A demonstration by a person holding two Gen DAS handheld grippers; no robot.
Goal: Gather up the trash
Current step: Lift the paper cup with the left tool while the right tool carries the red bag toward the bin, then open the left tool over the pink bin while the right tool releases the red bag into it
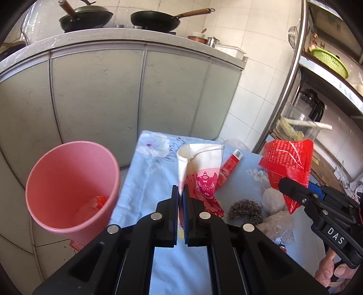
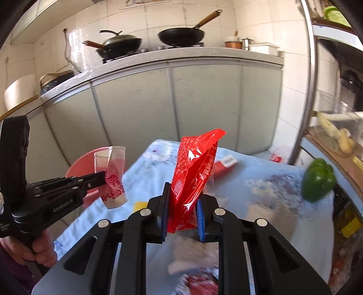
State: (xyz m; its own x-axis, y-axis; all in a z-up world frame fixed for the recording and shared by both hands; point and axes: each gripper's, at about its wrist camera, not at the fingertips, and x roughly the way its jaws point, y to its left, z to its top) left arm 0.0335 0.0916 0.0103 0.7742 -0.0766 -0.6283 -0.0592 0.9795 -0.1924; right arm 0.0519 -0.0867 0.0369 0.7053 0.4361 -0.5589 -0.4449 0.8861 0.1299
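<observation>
Left gripper (image 1: 181,192): jaws nearly closed, pinched on the lower edge of a crumpled white paper cup with a pink-red lion print (image 1: 200,174). The cup is held clear of the light blue floral tablecloth (image 1: 145,172); in the right wrist view it hangs in front of the bin rim.

Right gripper (image 2: 182,212): jaws narrowed around a glossy red plastic snack wrapper with white print (image 2: 195,172), which stands upright between the blue-padded fingers (image 2: 200,215). In the left wrist view the wrapper is seen lifted above the right side of the cloth.

A round pink plastic waste bin (image 1: 68,181) stands just beside the left edge of the covered table. Some clear plastic and an orange scrap are seen at its bottom.

Remaining on the cloth: a small red tube with a white end (image 1: 229,166) just behind the cup, a grey steel-wool scourer (image 1: 245,210), a white crumpled wad (image 1: 273,199) beside it, and crinkled clear film (image 1: 278,227) near the front. A green bell pepper (image 2: 318,179) is noted at the cloth's right edge.

Behind, two black woks with wooden handles (image 1: 156,18) sit on a grey-fronted counter (image 1: 127,90).
</observation>
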